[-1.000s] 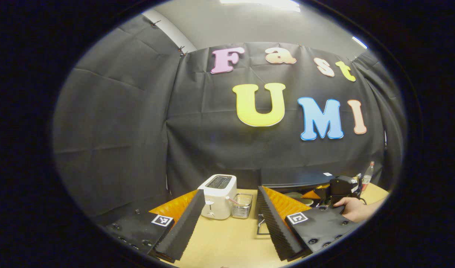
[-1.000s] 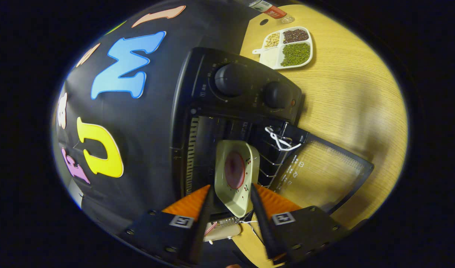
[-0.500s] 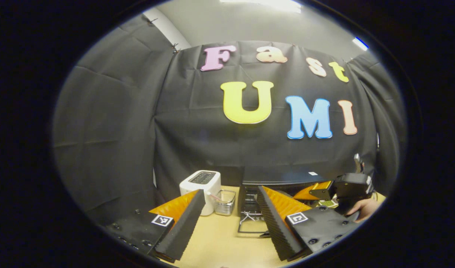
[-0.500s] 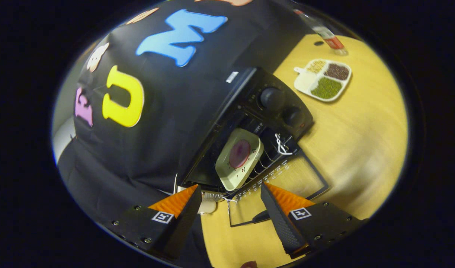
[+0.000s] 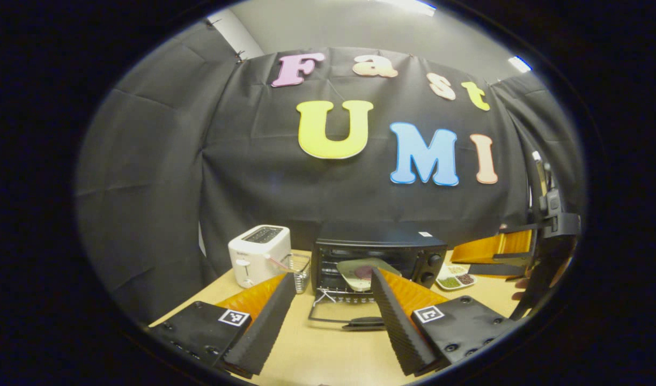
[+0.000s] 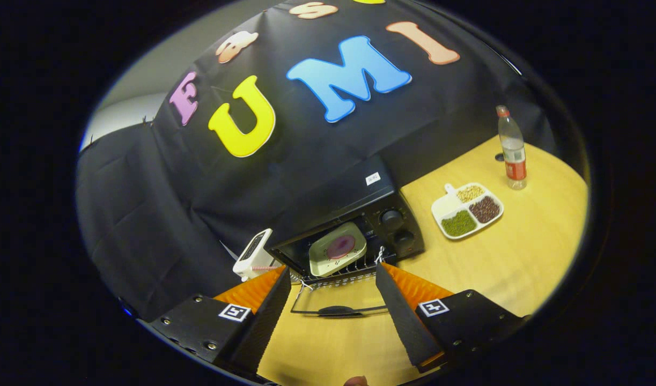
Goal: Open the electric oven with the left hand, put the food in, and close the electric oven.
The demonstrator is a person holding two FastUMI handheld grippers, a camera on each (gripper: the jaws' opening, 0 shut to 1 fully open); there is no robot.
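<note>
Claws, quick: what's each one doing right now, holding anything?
Left claw: open, holding nothing.
Right claw: open, holding nothing; the plate sits in the oven.

So the electric oven point(image 5: 378, 254) is a small black countertop one, sitting on the wooden table right up against the back cloth. It's got two round knobs point(image 6: 396, 228) stacked on the right side of its front. The door point(image 6: 338, 305) is fully dropped open, lying flat on the tabletop out front, glass panel with a dark handle point(image 5: 364, 321) along the far edge. The wire rack point(image 6: 344, 271) is slid partway out over the door. The food is a dark reddish round thing point(image 6: 340, 247) on a pale squarish plate point(image 6: 328, 261) with rounded corners, resting on that rack, half inside the oven mouth and a bit tilted.
</note>
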